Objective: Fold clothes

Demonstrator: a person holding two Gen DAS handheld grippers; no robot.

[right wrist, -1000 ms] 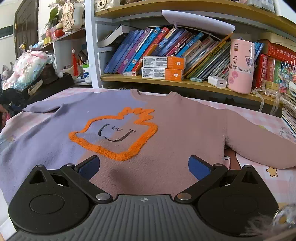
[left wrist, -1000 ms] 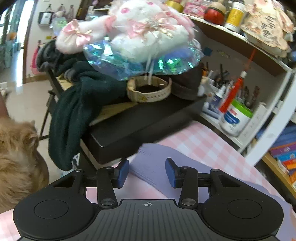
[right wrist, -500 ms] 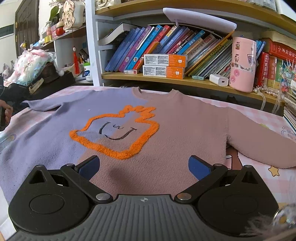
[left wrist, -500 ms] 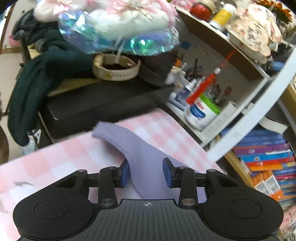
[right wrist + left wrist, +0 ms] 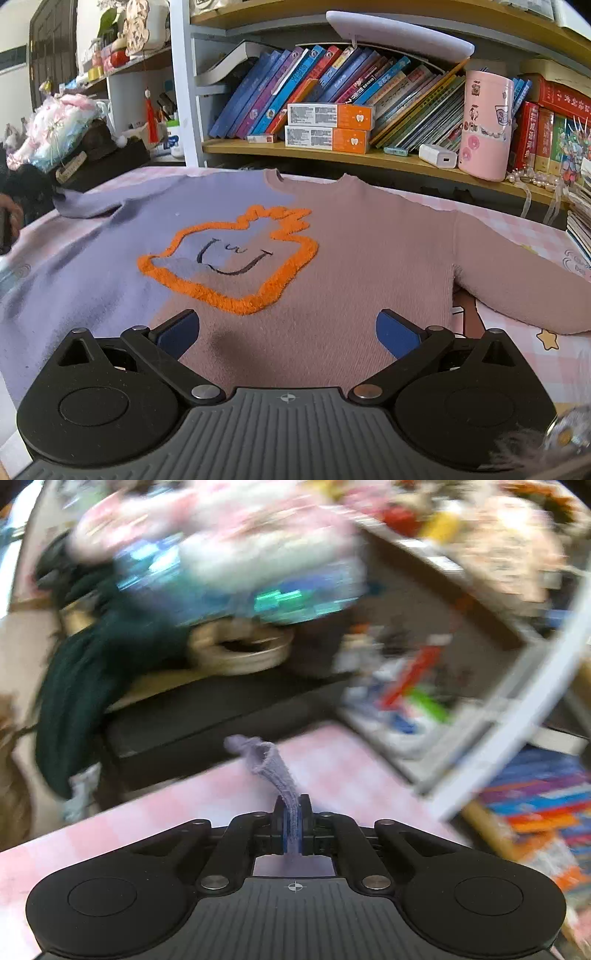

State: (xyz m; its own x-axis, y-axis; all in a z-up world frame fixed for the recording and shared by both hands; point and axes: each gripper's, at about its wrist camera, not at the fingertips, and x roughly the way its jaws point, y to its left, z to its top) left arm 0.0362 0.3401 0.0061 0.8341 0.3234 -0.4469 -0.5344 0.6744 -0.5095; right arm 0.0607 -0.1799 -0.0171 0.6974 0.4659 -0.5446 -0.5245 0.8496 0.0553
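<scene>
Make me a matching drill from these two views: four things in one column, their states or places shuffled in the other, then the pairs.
Things:
1. left hand-held gripper
2. right hand-held gripper
3. pink cup
4. orange outline

States or places:
A. on the wooden shelf
B. open above the sweater
C. on the sweater's chest
D. shut on the purple sleeve

Pairs: 1-D, 2-B, 3-A, 4-C

Saw sweater as matt fine-ribbed knit, orange outline fuzzy pile. Gripper body at 6 o'clock was matt ribbed plastic. Shelf looked smooth wood.
</scene>
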